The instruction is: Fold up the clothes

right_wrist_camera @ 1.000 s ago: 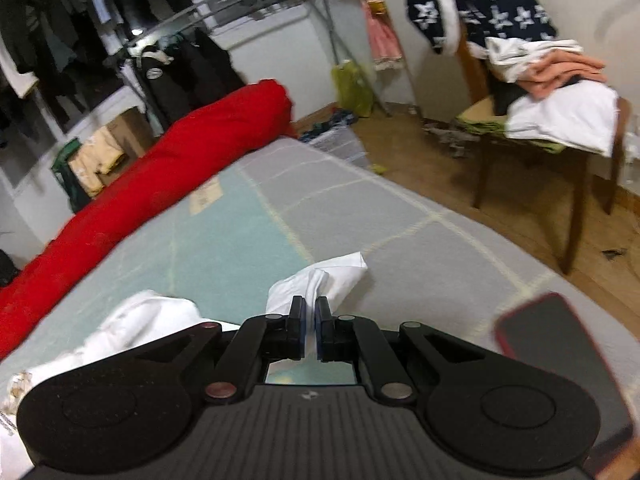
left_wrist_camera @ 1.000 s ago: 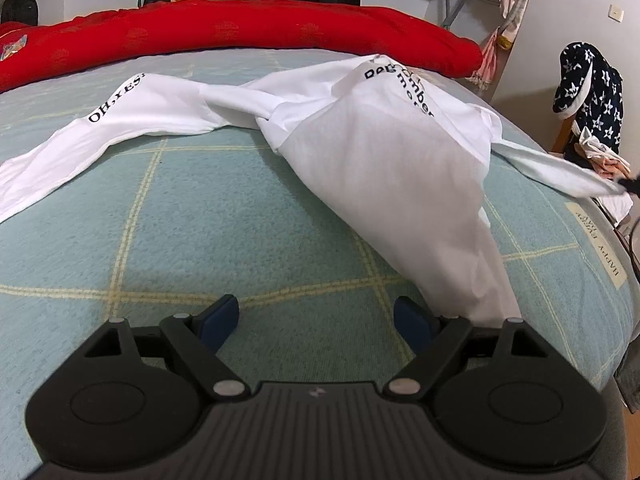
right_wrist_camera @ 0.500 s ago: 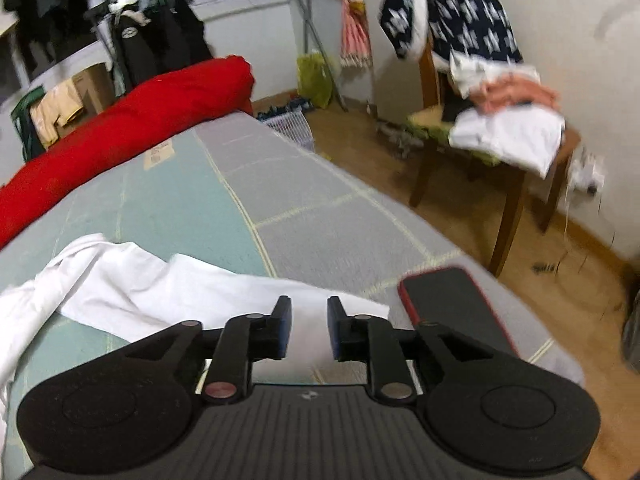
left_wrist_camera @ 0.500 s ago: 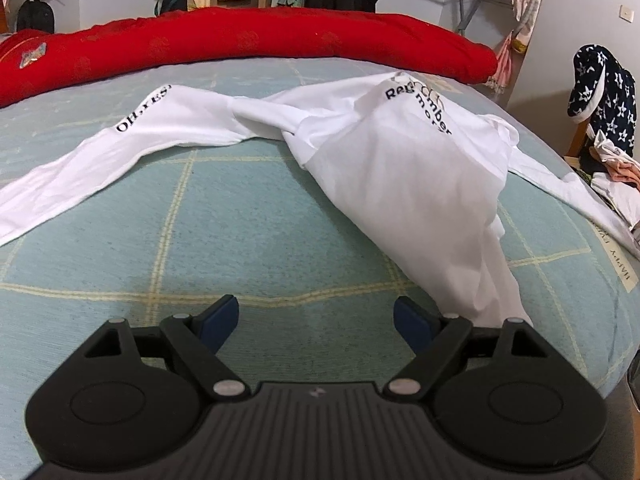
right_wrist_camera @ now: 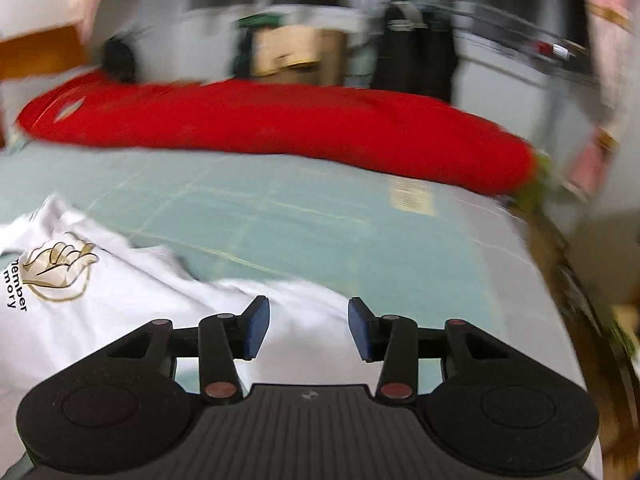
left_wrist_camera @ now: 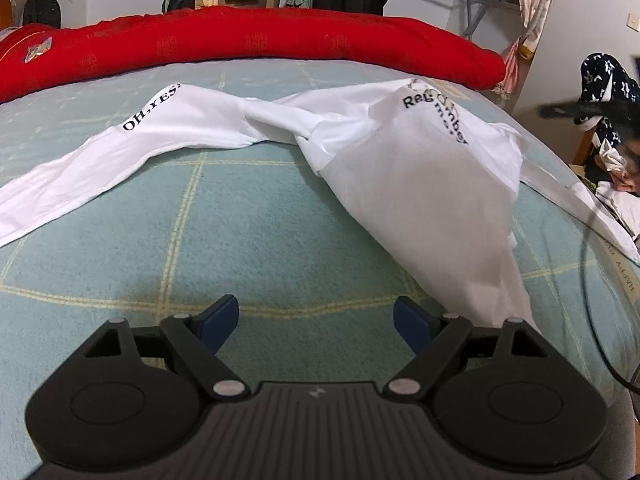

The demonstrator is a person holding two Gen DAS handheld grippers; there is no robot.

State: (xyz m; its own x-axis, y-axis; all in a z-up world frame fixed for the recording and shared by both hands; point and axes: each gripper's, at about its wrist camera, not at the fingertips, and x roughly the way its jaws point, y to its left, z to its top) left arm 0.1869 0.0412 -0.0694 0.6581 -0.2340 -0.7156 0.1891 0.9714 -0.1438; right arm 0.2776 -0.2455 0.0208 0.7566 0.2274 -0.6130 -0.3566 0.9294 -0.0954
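A white long-sleeved shirt [left_wrist_camera: 420,184] with black lettering lies crumpled across the green checked bed cover [left_wrist_camera: 224,240], one sleeve stretched to the left. My left gripper [left_wrist_camera: 316,320] hovers open over the bare cover, just left of the shirt's lower hem. In the blurred right wrist view the same shirt [right_wrist_camera: 132,300] shows its gold hand print, with a sleeve running under my right gripper [right_wrist_camera: 308,326]. Its jaws are opening and nothing is pinched between the blue pads.
A long red quilt roll [left_wrist_camera: 256,40] lies along the far side of the bed. Hanging clothes and a cardboard box [right_wrist_camera: 296,52] stand behind it. A chair with a dark star-patterned garment [left_wrist_camera: 604,84] is at the right, and a black cable [left_wrist_camera: 588,280] hangs near the bed's right edge.
My right gripper let go of the sleeve end, opened, and swung left from facing the chair to facing the red roll. The left gripper stayed put and open.
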